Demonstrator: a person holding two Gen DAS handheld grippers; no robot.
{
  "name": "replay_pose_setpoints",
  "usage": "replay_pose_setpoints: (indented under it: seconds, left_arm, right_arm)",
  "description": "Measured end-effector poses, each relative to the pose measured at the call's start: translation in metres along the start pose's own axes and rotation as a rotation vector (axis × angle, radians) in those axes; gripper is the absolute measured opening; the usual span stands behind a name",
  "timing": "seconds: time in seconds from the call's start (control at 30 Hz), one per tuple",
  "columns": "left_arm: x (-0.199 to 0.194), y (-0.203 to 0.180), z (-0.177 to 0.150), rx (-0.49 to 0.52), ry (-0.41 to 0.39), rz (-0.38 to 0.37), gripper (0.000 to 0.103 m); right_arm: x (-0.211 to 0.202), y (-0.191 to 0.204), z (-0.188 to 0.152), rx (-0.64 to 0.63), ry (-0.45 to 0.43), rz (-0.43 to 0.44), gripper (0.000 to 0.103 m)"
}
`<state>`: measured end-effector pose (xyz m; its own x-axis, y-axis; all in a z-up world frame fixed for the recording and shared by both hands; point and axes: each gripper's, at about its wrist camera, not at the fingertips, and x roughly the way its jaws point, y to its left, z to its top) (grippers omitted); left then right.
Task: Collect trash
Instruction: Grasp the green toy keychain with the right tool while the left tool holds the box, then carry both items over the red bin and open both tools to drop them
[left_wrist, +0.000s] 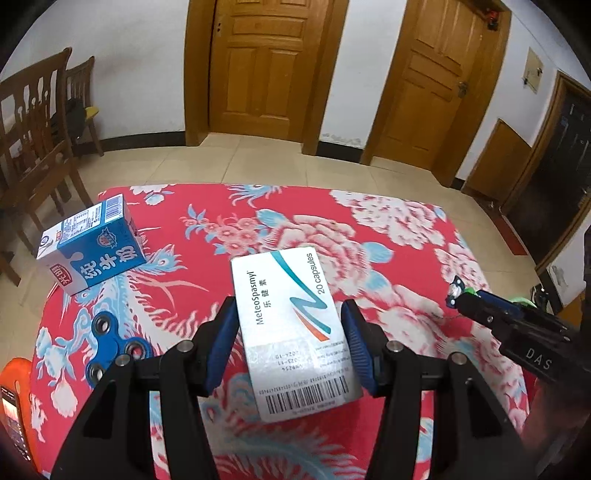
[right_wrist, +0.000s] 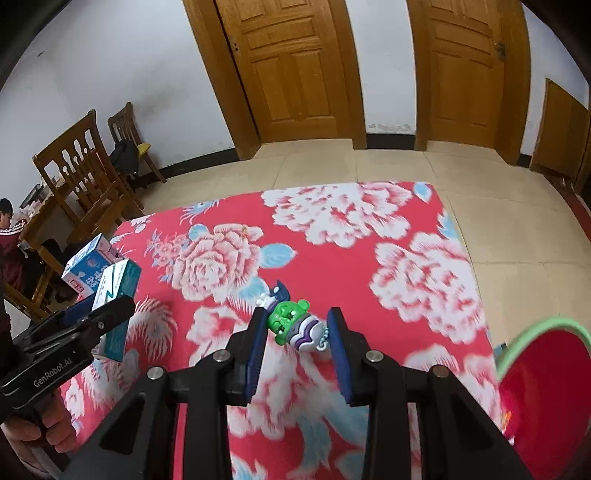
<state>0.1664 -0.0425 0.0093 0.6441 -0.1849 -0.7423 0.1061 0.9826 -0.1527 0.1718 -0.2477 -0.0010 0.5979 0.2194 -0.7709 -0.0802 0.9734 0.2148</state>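
Trash on the table (left_wrist: 369, 206), which is draped in a red cloth printed with white and pink peonies, is partly in hand: the left tool (left_wrist: 290, 341) grips a white cardboard medicine box with teal stripes (left_wrist: 291, 325) between its blue pads, the box looking raised off the cloth, while the right tool (right_wrist: 297, 336) is closed about a small green and purple plastic toy figure (right_wrist: 295, 325), the pads seeming to press its sides, though contact on the left pad is hard to confirm. Left on the table at its far left corner is a blue and white milk carton (left_wrist: 90, 245), lying tilted on its side, and nearer on the left a blue three-lobed fidget spinner (left_wrist: 118, 345) rests flat. A red bucket with a green rim (right_wrist: 543, 373) stands off the table's near right edge, and an orange container (left_wrist: 18, 387) shows at the near left; judging by this, both held items have yet to be dropped in, and the carton at least remains to be collected. Whether anything already lies in the bucket cannot be told.
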Motion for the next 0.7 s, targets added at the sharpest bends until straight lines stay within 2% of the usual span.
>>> replay_pose_setpoints:
  seconds: [0.43,0.7]
  left_arm:
    - [-0.036,-0.053,-0.023,0.088,0.009,-0.090,0.057]
    - [-0.052,-0.093,-0.039,0.139,0.003,-0.157,0.057]
  right_arm:
    - [-0.073,-0.029,-0.044,0.096,-0.056,0.000,0.036]
    - [-0.115,-0.056,-0.072,0.165,-0.107,-0.037,0.036]
